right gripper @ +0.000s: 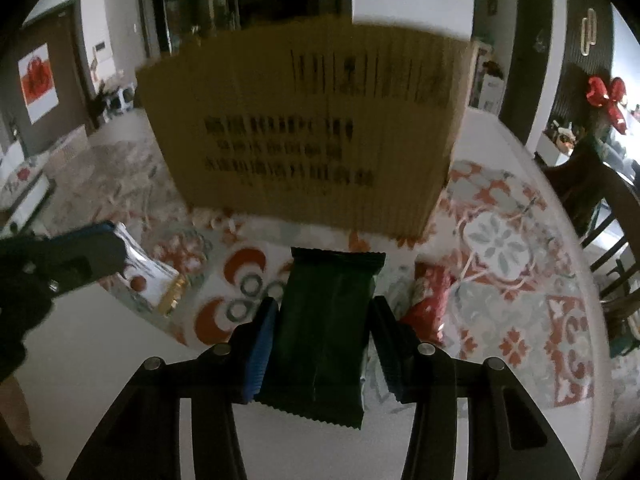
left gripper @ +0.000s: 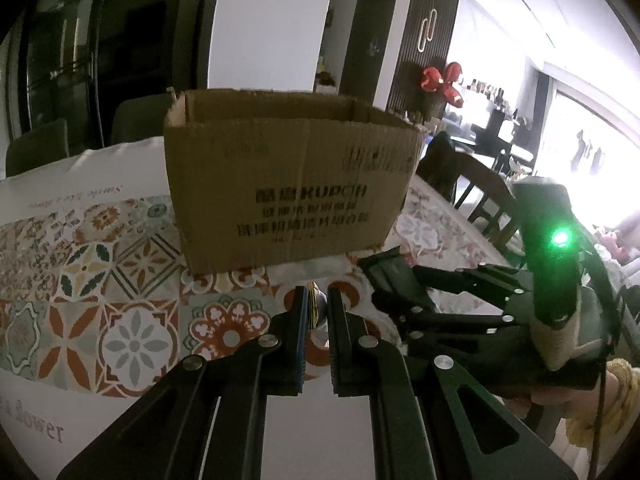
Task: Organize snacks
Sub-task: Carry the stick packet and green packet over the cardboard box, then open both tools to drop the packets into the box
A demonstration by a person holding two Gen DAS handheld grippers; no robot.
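Observation:
An open cardboard box (left gripper: 288, 184) with black print stands on the patterned tablecloth (left gripper: 100, 280); it also shows in the right wrist view (right gripper: 312, 128). My left gripper (left gripper: 317, 300) is shut on a thin white snack packet (left gripper: 316, 308), seen edge-on; the packet shows flat in the right wrist view (right gripper: 152, 276) under the left gripper (right gripper: 116, 240). My right gripper (right gripper: 324, 316) is shut on a dark green snack packet (right gripper: 324, 332), held just in front of the box. The right gripper also shows in the left wrist view (left gripper: 384, 268).
A red snack packet (right gripper: 430, 300) lies on the tablecloth right of the green one. Dark wooden chairs (left gripper: 476, 196) stand at the table's right side. The table's round edge (right gripper: 592, 320) curves on the right.

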